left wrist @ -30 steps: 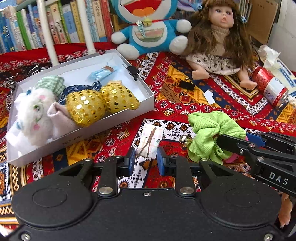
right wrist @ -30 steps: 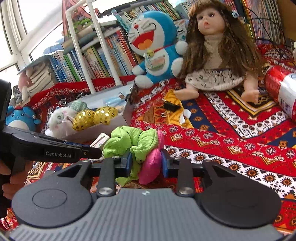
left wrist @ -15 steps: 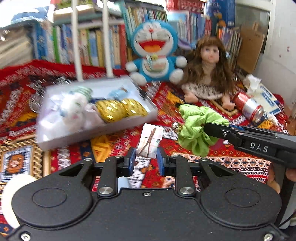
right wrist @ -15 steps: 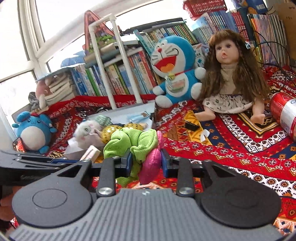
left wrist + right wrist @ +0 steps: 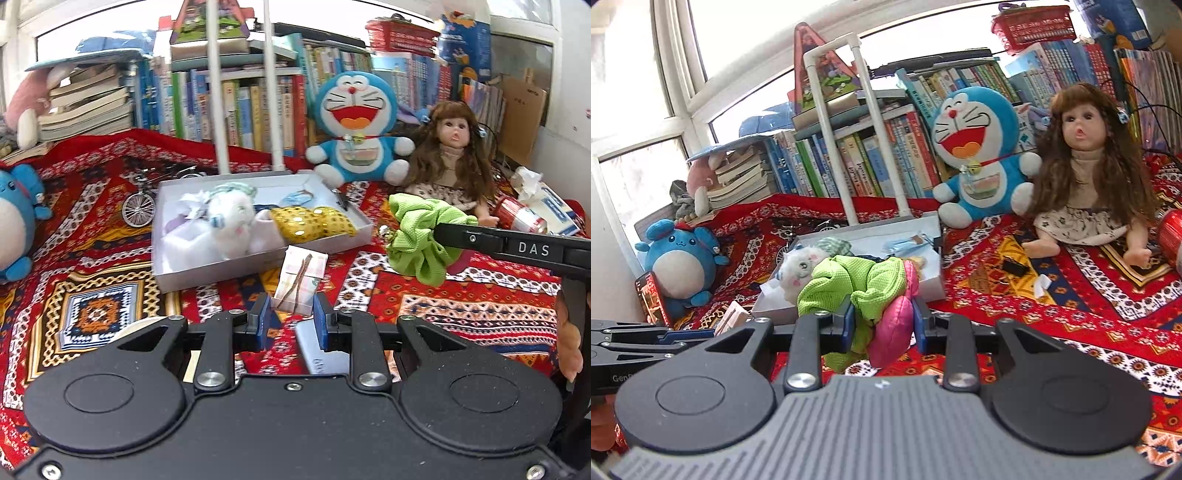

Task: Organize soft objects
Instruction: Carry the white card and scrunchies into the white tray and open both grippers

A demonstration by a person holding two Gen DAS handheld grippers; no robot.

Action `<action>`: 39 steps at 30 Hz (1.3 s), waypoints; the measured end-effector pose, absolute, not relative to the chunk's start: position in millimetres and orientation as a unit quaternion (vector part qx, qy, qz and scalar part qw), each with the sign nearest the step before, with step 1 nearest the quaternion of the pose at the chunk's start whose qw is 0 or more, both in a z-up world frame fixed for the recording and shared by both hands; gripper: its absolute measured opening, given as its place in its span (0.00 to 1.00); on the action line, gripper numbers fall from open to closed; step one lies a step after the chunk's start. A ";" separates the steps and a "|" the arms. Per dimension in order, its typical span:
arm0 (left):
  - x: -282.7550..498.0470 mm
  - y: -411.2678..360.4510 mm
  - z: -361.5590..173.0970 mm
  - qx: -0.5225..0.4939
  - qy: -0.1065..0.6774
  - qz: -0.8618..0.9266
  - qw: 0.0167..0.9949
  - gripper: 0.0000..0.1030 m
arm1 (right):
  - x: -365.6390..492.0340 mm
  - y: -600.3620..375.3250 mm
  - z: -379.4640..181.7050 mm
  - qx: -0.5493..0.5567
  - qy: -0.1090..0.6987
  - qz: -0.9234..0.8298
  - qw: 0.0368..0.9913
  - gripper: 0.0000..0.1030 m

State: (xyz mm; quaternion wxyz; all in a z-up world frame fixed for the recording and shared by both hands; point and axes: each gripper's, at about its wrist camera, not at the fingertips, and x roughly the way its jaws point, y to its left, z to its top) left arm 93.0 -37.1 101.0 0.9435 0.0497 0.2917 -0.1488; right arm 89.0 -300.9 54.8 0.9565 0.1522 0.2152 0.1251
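From the left wrist camera, the left gripper (image 5: 291,318) has its blue pads set narrow on a small folded paper packet (image 5: 300,280), which appears pinched at its lower edge, though the contact itself is hard to make out. The green scrunchie (image 5: 421,236) hangs off the tip of the right gripper (image 5: 439,232), clear of the red patterned blanket (image 5: 480,302) and just to the right of the white box (image 5: 258,262). That box already holds a white plush (image 5: 231,221) and a gold sequin piece (image 5: 314,225). To do this step well, the scrunchie should travel left over the box's near wall and be let go above the bare floor at the back, not onto the plush. From the right wrist camera, the right gripper (image 5: 882,323) is clamped on the green scrunchie (image 5: 849,284) together with a pink cloth piece (image 5: 892,332), both bunched between the pads and spilling above and below them. The white box (image 5: 932,280) lies directly beyond the bundle, near but not yet under it.
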 end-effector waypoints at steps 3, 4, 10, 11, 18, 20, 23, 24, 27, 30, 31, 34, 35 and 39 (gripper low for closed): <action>94.8 -25.4 101.7 0.042 0.289 -0.141 0.946 0.23 | 92.8 -292.3 56.8 0.148 0.215 0.128 0.957 0.35; 96.4 -20.8 102.1 0.039 0.288 -0.139 0.947 0.23 | 94.8 -289.3 57.5 0.147 0.216 0.130 0.957 0.35; 110.2 4.0 106.1 0.017 0.293 -0.123 0.948 0.23 | 107.2 -273.5 60.1 0.140 0.221 0.137 0.955 0.35; 114.1 7.7 106.4 0.014 0.295 -0.120 0.948 0.23 | 109.4 -270.9 60.9 0.139 0.221 0.138 0.955 0.35; 142.4 35.5 111.9 -0.023 0.309 -0.100 0.945 0.23 | 135.5 -256.0 66.5 0.134 0.224 0.137 0.956 0.35; 151.6 41.1 114.0 -0.030 0.311 -0.093 0.945 0.23 | 145.7 -253.3 66.9 0.139 0.228 0.138 0.954 0.35; 163.9 45.4 117.9 -0.034 0.313 -0.088 0.945 0.23 | 159.7 -249.6 67.0 0.146 0.232 0.136 0.952 0.35; 167.7 45.9 119.5 -0.034 0.313 -0.089 0.945 0.23 | 164.2 -247.8 67.6 0.145 0.233 0.134 0.952 0.35; 181.9 44.6 123.7 -0.032 0.316 -0.089 0.944 0.23 | 176.8 -243.9 70.4 0.141 0.235 0.131 0.953 0.35; 200.9 42.0 128.7 -0.028 0.322 -0.094 0.942 0.23 | 191.3 -239.8 75.1 0.134 0.236 0.125 0.954 0.35; 208.2 41.1 130.5 -0.026 0.324 -0.095 0.941 0.23 | 196.3 -238.7 76.6 0.131 0.236 0.123 0.955 0.35; 228.9 36.7 134.4 -0.016 0.326 -0.097 0.940 0.23 | 214.4 -235.0 79.8 0.126 0.241 0.117 0.955 0.35; 238.0 34.9 134.9 -0.015 0.330 -0.099 0.938 0.23 | 220.5 -234.3 80.4 0.125 0.243 0.116 0.955 0.35; 270.4 30.1 133.2 -0.014 0.338 -0.093 0.936 0.23 | 246.3 -231.3 79.9 0.127 0.250 0.109 0.954 0.35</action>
